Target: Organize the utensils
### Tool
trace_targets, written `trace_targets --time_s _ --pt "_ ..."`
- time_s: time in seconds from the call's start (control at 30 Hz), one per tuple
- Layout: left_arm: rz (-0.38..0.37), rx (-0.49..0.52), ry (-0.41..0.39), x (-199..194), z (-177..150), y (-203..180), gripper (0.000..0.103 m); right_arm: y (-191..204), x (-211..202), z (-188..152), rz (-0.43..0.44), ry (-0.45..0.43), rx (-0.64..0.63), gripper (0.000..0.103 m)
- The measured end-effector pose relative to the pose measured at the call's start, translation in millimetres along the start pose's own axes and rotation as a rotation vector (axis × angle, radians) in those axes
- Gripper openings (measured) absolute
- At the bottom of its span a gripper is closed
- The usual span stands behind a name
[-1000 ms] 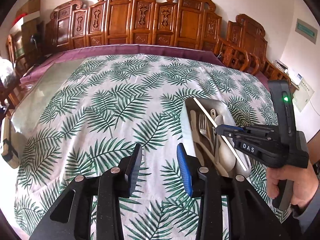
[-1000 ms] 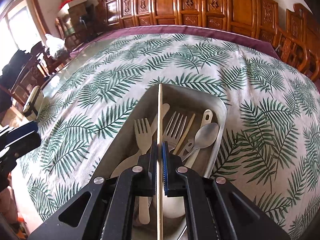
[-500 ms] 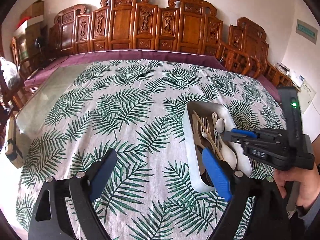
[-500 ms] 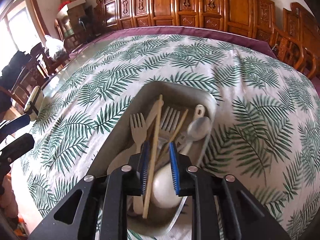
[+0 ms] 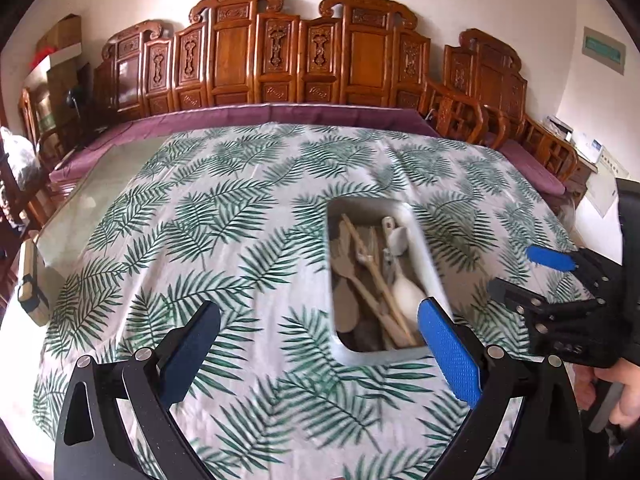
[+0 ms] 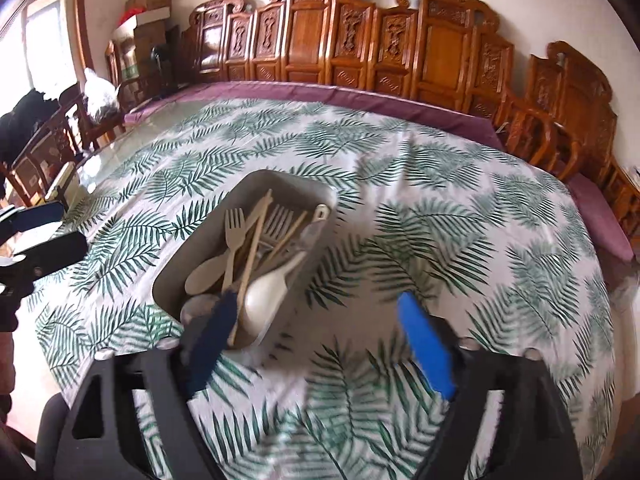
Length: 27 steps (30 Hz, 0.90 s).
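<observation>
Both tongs, left (image 5: 320,344) and right (image 6: 320,336), gape wide, holding nothing; utensils (image 6: 256,248) lie piled in tray (image 6: 288,182) mid-frame, gathered for tidiness, surface (image 5: 200,220) otherwise bare.

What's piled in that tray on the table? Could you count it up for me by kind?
In the tray:
Forks: 2 (wooden fork, pale fork)
Spoons: 3 (wooden spoon, big white spoon, small pale spoon)
Chopsticks: 2 (long chopstick, short chopstick)
Total: 7 clearly seen; the blurred pile may hide more.
</observation>
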<state>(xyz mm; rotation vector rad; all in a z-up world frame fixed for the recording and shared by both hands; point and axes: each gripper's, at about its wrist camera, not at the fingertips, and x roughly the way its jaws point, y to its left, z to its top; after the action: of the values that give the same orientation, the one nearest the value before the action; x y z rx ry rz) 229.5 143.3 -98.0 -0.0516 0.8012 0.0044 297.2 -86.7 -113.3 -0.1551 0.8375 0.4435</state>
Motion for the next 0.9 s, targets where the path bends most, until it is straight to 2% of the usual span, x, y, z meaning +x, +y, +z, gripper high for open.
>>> trace_targets --time_s 0.07,0.27,0.5,0.63,0.7,0.9 --pt "-0.008 0.005 -0.005 -6 -2 -11 0.096 -7 -16 -8 -0.008 -0.013 0.016 0.101" --pt "-0.024 0.041 -0.032 -34 -11 -51 0.096 -30 -64 -29 -0.038 -0.048 0.062 0.101" --pt "-0.036 0.048 -0.091 -74 -20 -84 0.096 -52 -137 -54 -0.080 -0.179 0.126 0.101" --pt "-0.018 0.044 -0.160 -110 -24 -99 0.096 -61 -177 -66 -0.099 -0.249 0.155 0.101" --pt "-0.003 0.058 -0.197 -128 -25 -107 0.096 -64 -192 -70 -0.100 -0.274 0.167 0.101" --pt "-0.006 0.071 -0.236 -158 -27 -120 0.096 -63 -227 -78 -0.111 -0.337 0.185 0.101"
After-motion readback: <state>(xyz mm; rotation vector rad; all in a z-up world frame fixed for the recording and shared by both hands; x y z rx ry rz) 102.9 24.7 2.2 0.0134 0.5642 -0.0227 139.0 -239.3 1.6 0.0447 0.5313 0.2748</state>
